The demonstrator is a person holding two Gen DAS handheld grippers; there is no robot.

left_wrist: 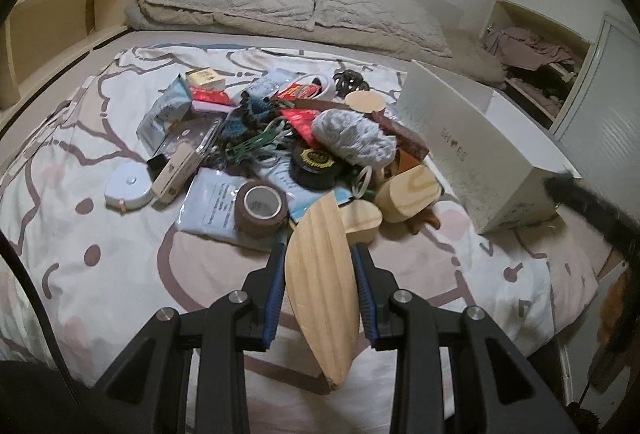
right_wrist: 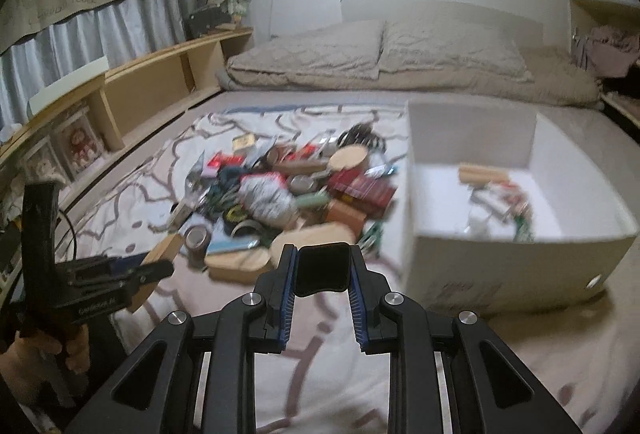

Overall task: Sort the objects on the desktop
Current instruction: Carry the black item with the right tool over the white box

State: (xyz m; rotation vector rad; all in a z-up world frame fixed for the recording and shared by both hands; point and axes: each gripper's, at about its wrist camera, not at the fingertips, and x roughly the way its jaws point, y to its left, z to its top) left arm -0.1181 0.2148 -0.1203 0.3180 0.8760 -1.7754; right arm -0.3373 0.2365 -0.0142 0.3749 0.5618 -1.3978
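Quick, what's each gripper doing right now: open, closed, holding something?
Left gripper: closed on a flat wooden piece.
Right gripper: closed on a small black object.

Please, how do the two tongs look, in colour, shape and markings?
Both the left tongs and the right tongs have matte black angular frames with round silver bolts and blue ribbed pads. In the right view the left tongs carry small pale lettering, too blurred to read, an upright black handle and a thin black cable.
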